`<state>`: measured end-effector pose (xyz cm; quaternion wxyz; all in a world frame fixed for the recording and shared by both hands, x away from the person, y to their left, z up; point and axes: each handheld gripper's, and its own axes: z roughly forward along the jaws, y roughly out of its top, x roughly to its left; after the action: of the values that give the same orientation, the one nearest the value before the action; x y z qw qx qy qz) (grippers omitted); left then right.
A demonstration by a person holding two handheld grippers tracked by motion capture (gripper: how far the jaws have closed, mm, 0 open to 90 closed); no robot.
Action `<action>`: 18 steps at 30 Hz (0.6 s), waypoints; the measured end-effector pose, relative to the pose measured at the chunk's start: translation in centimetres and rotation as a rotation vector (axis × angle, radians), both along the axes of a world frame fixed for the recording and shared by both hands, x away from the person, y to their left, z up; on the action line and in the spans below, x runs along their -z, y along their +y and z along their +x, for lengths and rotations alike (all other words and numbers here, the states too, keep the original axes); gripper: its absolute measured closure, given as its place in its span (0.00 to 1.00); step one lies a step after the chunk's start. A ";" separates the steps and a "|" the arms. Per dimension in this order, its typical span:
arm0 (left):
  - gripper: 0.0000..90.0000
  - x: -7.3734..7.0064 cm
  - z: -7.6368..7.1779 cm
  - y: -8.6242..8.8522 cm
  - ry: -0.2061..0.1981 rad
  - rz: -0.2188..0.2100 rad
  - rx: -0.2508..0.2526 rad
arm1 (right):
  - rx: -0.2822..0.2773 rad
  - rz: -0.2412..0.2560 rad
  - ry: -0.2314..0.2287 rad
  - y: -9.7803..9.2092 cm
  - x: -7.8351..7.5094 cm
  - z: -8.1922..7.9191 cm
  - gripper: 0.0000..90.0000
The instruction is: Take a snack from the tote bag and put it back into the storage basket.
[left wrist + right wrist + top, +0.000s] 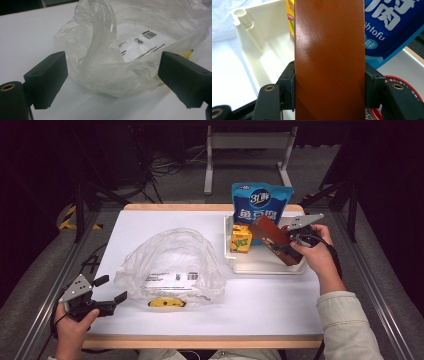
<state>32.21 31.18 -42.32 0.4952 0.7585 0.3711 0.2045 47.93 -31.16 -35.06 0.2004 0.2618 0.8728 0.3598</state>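
My right gripper (284,244) is shut on a flat brown box (270,233), (329,60) and holds it tilted over the white bin (265,266). In the bin stand a yellow juice carton (241,239) and a blue tofu pouch (261,203). A crumpled clear plastic bag (170,267), (130,52) lies at the table's middle with its mouth gaping and a yellow item (166,303) at its near edge. My left gripper (111,290) stands open at the table's front left, its jaws just short of the bag's left side.
A red-rimmed round item (402,82) lies in the bin beside the right gripper. The white table top (260,305) has bare room in front of the bin. A metal frame and cables stand on the floor beyond the far edge.
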 end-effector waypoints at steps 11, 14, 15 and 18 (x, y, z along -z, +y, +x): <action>0.11 0.0 0.0 0.0 0.000 -0.001 0.000 | 0.001 -0.029 0.012 0.0 0.8 0.2 0.47; 0.11 0.0 0.0 -0.1 0.005 -0.005 -0.001 | -0.002 -0.041 0.016 -0.1 1.0 0.2 0.47; 0.11 0.0 0.0 -0.1 0.002 -0.002 -0.002 | -0.001 -0.044 0.017 -0.1 1.1 0.1 0.47; 0.11 0.0 0.0 -0.1 0.004 -0.001 -0.002 | -0.004 -0.053 0.020 -0.1 1.2 0.1 0.46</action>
<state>32.22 31.12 -42.33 0.4947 0.7583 0.3727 0.2033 48.06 -31.29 -36.30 0.1978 0.2584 0.8846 0.3341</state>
